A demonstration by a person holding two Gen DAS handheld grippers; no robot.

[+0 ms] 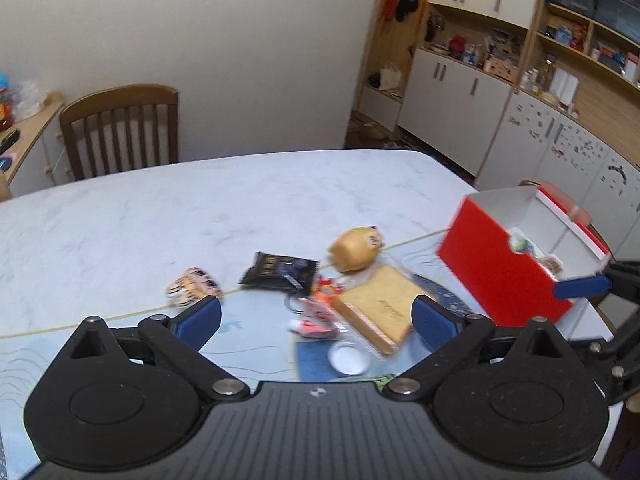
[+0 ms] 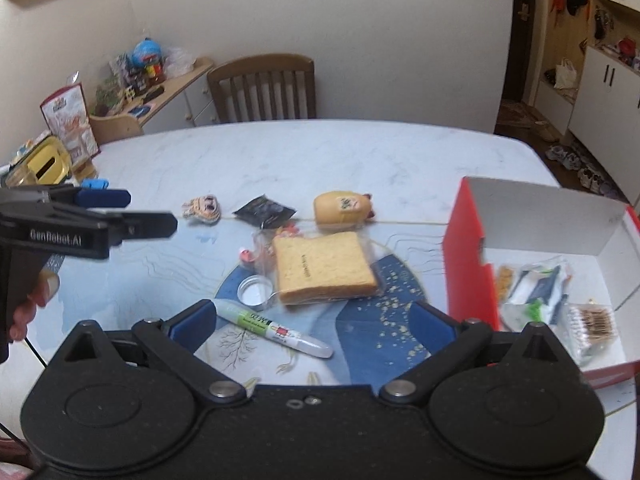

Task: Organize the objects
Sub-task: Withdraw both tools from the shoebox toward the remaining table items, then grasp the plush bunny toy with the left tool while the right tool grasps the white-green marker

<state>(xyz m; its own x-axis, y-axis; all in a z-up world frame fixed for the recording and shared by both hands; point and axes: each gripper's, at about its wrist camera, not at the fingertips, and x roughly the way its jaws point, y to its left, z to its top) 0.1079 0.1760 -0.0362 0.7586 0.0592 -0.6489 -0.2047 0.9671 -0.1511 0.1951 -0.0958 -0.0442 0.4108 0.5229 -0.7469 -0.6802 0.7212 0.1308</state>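
On the table (image 2: 360, 152), at twelve o'clock from my right tongs (image 2: 314, 326), lies a spongy toast-shaped square (image 2: 326, 268) in clear wrap. Both tongs gape, holding nothing; the left tongs (image 1: 316, 318) hover over the clutter. At three o'clock, the red cardboard box (image 2: 464, 248) sits open for loading, some packets already inside.

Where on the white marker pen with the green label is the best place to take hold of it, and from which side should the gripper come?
Grip the white marker pen with the green label at mid-barrel, coming from above, probably with the open right gripper, whose fingers already straddle it. It lies flat and slanted on the table mat, so turn the jaws across its narrow barrel; the round metal tin sits close to its upper end.
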